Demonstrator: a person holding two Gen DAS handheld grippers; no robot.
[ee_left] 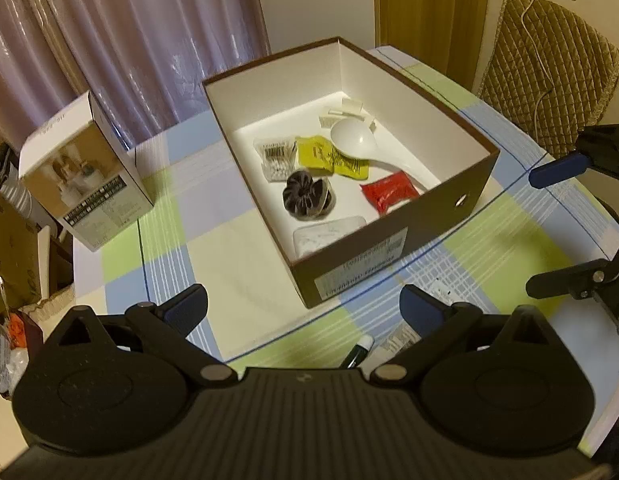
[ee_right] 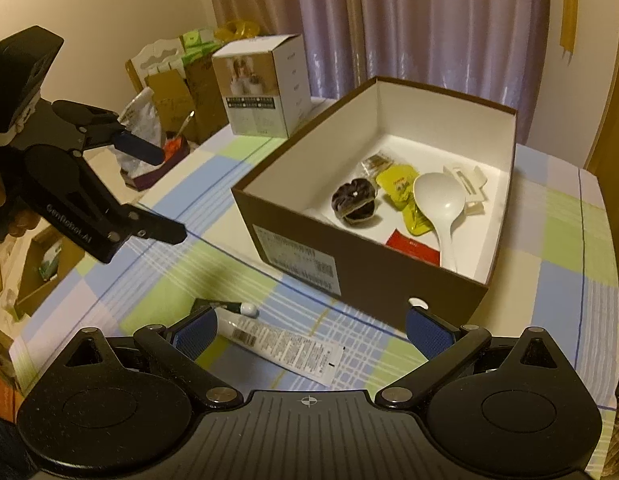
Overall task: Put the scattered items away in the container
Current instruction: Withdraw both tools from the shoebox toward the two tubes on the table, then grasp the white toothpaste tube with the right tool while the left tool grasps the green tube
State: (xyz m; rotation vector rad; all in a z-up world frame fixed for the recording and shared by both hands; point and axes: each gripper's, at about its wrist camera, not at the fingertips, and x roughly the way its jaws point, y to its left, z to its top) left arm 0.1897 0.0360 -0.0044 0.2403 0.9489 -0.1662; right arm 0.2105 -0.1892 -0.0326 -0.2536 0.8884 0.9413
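Right wrist view: most of the job looks done imo. Brown box (ee_right: 369, 280) sits mid frame on the checked bench (ee_right: 549, 240), and it already holds a white spoon (ee_right: 439, 200), yellow packet (ee_right: 401, 184), red packet (ee_right: 413, 246), dark scrunchie (ee_right: 355, 200), a white clip (ee_right: 469, 188) and a small clear bag (ee_right: 375, 164) toward the back. What's left afaict: a white tube (ee_right: 277, 344) lying flat on the bench at the lower middle of the frame, just in front of the box, plus a dark pen-like thing w/ a white tip (ee_right: 229, 307) touching or right beside its cap end. Can't tell which.

Right claw (ee_right: 309, 332) is spread wide, nothing in it, w/ the tube between its fingers but not pinched. Left claw (ee_right: 165, 196) is at the left of the frame, also wide open and empty, well apart from the tube.

Left wrist view shows a pale flat pack (ee_left: 329, 236) in the near corner of the box too. Printed carton (ee_right: 261, 92) upper left prob isn't part of the tidy-up.
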